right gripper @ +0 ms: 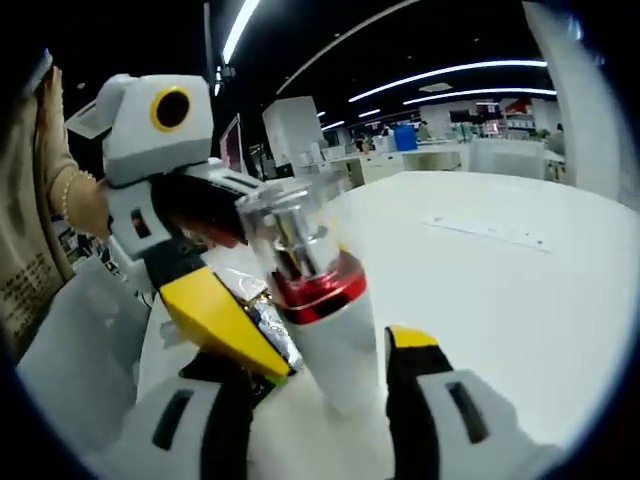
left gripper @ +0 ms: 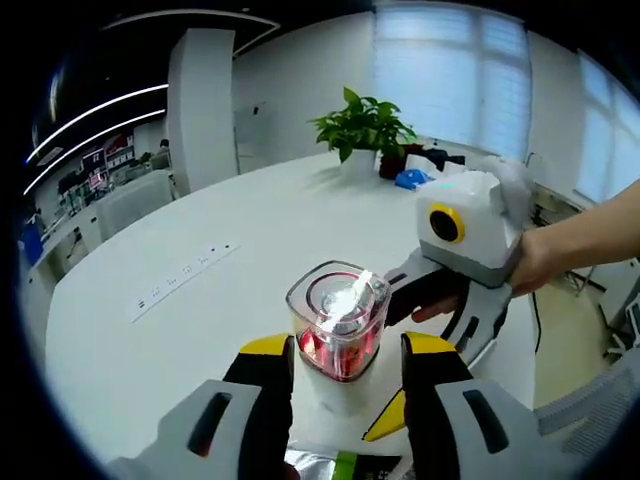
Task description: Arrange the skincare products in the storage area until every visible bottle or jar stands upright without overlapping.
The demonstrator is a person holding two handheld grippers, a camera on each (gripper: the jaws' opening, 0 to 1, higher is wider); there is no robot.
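1. The left gripper [left gripper: 345, 372] had its jaws closed against the bottle [left gripper: 338, 330], apparently steadying it upright.
2. The right gripper [right gripper: 330, 385] flanked the same bottle [right gripper: 320, 300]; whether it gripped, I could not tell.
3. The bottle stood at the near edge of the table [left gripper: 200, 270].
4. A plant [left gripper: 365, 128] stood far across.

Bottle [right gripper: 320, 300] (clear cap) between jaws
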